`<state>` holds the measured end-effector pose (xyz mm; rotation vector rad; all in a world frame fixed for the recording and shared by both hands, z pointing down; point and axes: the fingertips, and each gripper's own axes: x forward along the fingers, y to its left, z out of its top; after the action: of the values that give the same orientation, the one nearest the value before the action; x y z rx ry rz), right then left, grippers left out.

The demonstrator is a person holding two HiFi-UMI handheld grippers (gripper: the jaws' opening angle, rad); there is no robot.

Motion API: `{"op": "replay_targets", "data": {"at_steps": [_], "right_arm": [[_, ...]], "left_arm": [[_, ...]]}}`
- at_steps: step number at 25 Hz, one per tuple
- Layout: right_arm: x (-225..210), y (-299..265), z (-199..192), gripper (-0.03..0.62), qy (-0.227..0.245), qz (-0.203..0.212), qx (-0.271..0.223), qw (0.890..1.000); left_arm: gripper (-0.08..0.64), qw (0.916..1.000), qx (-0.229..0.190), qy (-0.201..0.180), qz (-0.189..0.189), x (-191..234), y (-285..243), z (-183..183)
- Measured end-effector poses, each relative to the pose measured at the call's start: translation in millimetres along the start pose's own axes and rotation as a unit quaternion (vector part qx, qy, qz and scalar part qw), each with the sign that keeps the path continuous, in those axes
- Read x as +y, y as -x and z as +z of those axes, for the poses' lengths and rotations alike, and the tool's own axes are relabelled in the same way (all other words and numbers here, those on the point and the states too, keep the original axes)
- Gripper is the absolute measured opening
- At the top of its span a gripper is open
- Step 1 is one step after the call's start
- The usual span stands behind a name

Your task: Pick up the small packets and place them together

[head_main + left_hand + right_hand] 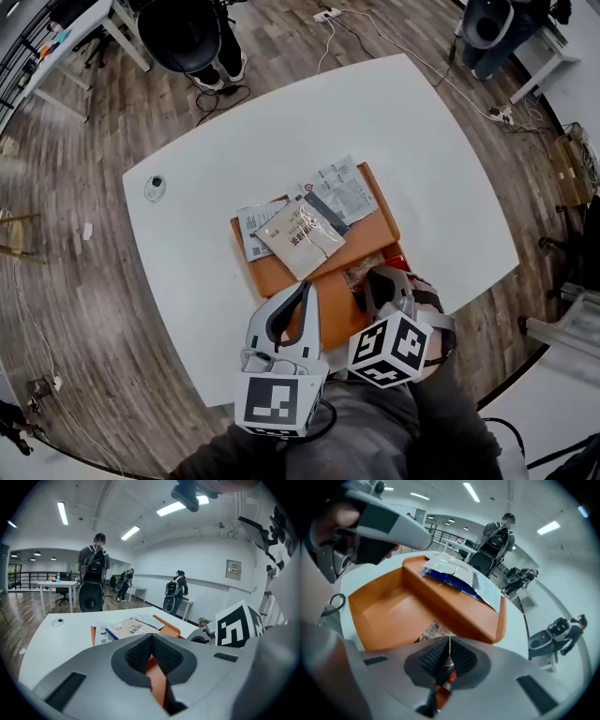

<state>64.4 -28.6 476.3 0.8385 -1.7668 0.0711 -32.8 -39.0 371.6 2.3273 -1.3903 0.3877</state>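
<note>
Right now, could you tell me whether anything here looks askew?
Yes: the packets lie in a crooked pile over the orange tray, one overhanging its rim. A small packet sits apart on the near side, pinched by the right gripper.

The right tool [375, 280] covers most of the small packet [360, 273] pinched in it; only a crinkled corner shows at the tray's [367, 234] 5 o'clock. With the left tool [302, 289], it hides the tray's near end. Print on the stacked packets [302, 234] is too small to read. The round object [155, 187] at the worktop's [422, 141] 10 o'clock is too small to identify.
</note>
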Motion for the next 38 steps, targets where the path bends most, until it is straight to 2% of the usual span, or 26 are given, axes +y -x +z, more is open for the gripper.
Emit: {"op": "replay_targets", "data": {"at_steps": [6, 9, 11, 15, 19, 22, 25, 26, 28, 31, 36, 38], "right_arm": [[5.4, -18.3, -11.7, 0.006, 0.050, 0.001, 0.068, 0.996], [6.2, -20.6, -10.8, 0.005, 0.074, 0.002, 0.085, 0.994], [13.2, -21.5, -4.2, 0.005, 0.073, 0.021, 0.076, 0.994], [48.7, -19.6, 24.9, 0.005, 0.073, 0.075, 0.028, 0.994], [71.4, -20.9, 47.4, 0.005, 0.087, 0.091, -0.002, 0.992], [72.0, -19.2, 54.3, 0.005, 0.070, 0.096, -0.017, 0.993], [72.8, -11.4, 63.6, 0.009, 0.003, 0.131, -0.052, 0.990], [73.3, -9.4, 65.5, 0.035, -0.022, 0.145, -0.061, 0.987], [72.3, -9.2, 65.8, 0.162, -0.048, 0.153, -0.068, 0.985], [72.0, -16.1, 59.1, 0.269, -0.044, 0.148, -0.061, 0.986], [75.2, -19.0, 58.3, 0.267, -0.058, 0.194, -0.058, 0.978], [81.7, -16.3, 59.2, 0.192, -0.042, 0.203, -0.056, 0.977]], "left_arm": [[-0.003, 0.9998, 0.001, 0.016, 0.007, 19.3, 1.6, -5.1], [-0.003, 0.9997, 0.000, 0.021, 0.011, 26.1, 3.4, -6.3], [-0.003, 0.9996, -0.004, 0.024, 0.014, 30.1, 5.9, -6.6], [-0.003, 0.9993, -0.008, 0.028, 0.026, 38.9, 15.1, -7.2], [-0.003, 0.9984, -0.012, 0.032, 0.046, 53.8, 27.4, -9.7], [-0.003, 0.9977, -0.014, 0.036, 0.056, 60.7, 35.6, -12.8], [-0.003, 0.9972, -0.017, 0.041, 0.060, 64.2, 40.8, -12.6], [-0.003, 0.9971, -0.019, 0.042, 0.061, 64.9, 41.7, -11.7], [-0.003, 0.9970, -0.022, 0.041, 0.061, 65.6, 42.7, -9.9], [-0.003, 0.9971, -0.025, 0.041, 0.060, 65.2, 43.5, -9.0], [-0.003, 0.9969, -0.022, 0.040, 0.063, 66.9, 44.6, -9.5], [-0.003, 0.9969, -0.022, 0.039, 0.064, 67.1, 45.2, -10.0]]}}
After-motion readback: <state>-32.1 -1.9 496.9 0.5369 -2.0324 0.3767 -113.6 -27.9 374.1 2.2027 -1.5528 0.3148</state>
